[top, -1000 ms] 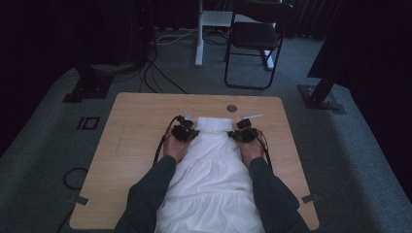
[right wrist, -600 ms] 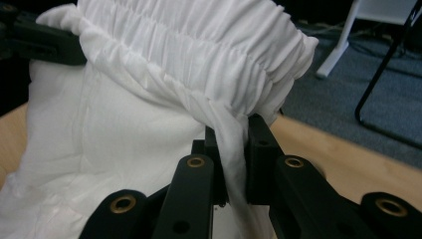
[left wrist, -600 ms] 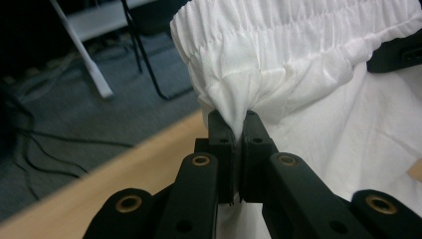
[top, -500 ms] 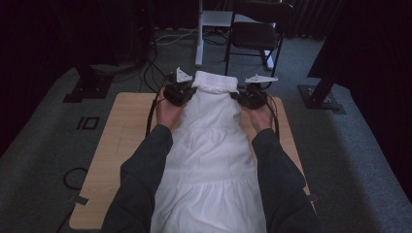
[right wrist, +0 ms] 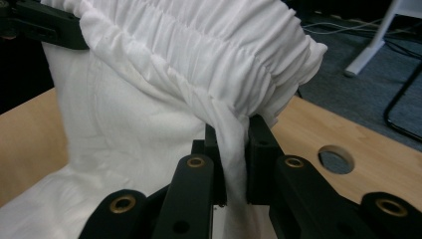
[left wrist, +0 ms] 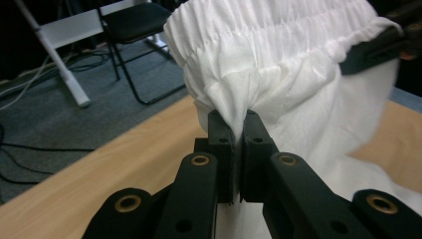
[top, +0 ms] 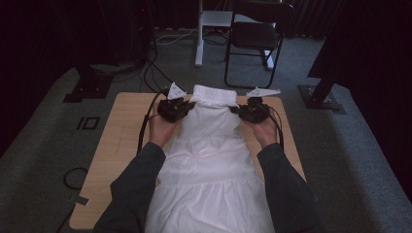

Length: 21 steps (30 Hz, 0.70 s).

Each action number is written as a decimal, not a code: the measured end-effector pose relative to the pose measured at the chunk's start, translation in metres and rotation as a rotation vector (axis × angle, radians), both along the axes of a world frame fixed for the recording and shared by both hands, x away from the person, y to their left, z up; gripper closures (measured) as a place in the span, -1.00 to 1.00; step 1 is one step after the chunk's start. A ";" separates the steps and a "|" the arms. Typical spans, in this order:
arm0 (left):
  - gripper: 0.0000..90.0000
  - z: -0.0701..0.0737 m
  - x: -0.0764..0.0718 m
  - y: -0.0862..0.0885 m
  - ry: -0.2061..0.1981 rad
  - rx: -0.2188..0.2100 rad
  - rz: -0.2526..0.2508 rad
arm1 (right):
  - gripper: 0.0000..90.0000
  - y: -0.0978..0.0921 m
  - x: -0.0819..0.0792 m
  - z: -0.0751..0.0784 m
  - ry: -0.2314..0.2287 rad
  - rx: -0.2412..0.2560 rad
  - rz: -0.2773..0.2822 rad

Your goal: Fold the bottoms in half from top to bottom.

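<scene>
Item under handling: one white skirt (top: 209,160), thin gathered cotton-like cloth with an elasticated waistband (top: 212,95). The waistband is raised above the far edge of the tabletop (top: 121,141), midway between its far corners; the body of the garment slopes back down the middle of the tabletop and runs over the near edge between the person's forearms.

Left claw (top: 183,108): clenched on a pinch of cloth just under the waistband at the garment's left side; the left gripper view shows the fabric (left wrist: 278,69) bunched tight between the two jaws. Right claw (top: 239,110): likewise clamped on the fabric (right wrist: 189,74) just below the elastic at the right side, with a fold hanging down through the jaws.

Handling judgement: light, limp, no stiffness of its own; it will sag and drape wherever unsupported, and it should slide easily over the wood. Not fragile, though a thin weave could snag or stretch if pulled hard against the elastic.

Recommended hold: the two side ends of the waistband, as now (the gathered elastic gives bulk for the jaws to bite). Grips lower on the single-layer cloth would, in my assessment, slip more readily. A round cable hole (right wrist: 336,159) lies near the far right corner.
</scene>
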<state>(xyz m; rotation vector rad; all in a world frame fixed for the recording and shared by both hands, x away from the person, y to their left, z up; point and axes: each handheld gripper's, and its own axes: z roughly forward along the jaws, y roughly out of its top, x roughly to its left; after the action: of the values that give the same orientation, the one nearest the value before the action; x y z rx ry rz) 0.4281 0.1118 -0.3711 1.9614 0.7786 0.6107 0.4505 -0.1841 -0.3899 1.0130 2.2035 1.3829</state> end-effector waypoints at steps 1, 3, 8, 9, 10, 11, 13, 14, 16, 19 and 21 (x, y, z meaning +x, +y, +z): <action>0.93 0.000 0.000 0.000 0.000 0.000 0.000 | 0.85 0.000 0.000 0.000 0.000 0.000 0.000; 0.93 -0.004 -0.013 0.001 0.000 0.008 -0.012 | 0.85 -0.001 -0.010 -0.004 -0.005 -0.009 0.017; 0.93 -0.017 -0.048 0.005 0.002 0.020 -0.068 | 0.85 -0.005 -0.042 -0.021 -0.002 -0.019 0.070; 0.93 -0.019 -0.053 0.006 0.000 0.023 -0.074 | 0.85 -0.005 -0.042 -0.021 -0.002 -0.019 0.070; 0.93 -0.022 -0.059 0.006 0.007 0.018 -0.079 | 0.85 -0.004 -0.051 -0.027 0.002 -0.028 0.083; 0.93 -0.025 -0.063 0.005 0.006 0.022 -0.083 | 0.85 -0.004 -0.051 -0.027 0.002 -0.028 0.083; 0.93 -0.034 -0.075 0.006 0.014 0.025 -0.093 | 0.85 -0.005 -0.061 -0.035 0.009 -0.037 0.095; 0.92 -0.040 -0.082 0.007 0.023 0.020 -0.103 | 0.85 -0.005 -0.071 -0.043 0.025 -0.034 0.104; 0.92 -0.057 -0.097 0.011 0.051 0.012 -0.113 | 0.85 -0.005 -0.081 -0.055 0.045 -0.031 0.122; 0.92 -0.072 -0.107 0.014 0.084 0.010 -0.119 | 0.85 -0.004 -0.092 -0.070 0.071 -0.042 0.144; 0.91 -0.091 -0.116 0.015 0.134 0.020 -0.122 | 0.85 -0.002 -0.101 -0.086 0.100 -0.064 0.159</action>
<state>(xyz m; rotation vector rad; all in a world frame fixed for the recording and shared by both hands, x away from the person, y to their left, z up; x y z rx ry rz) 0.3118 0.1268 -0.4622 2.0670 0.7302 0.4199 0.3491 -0.1860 -0.4759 0.9208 2.4321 1.3440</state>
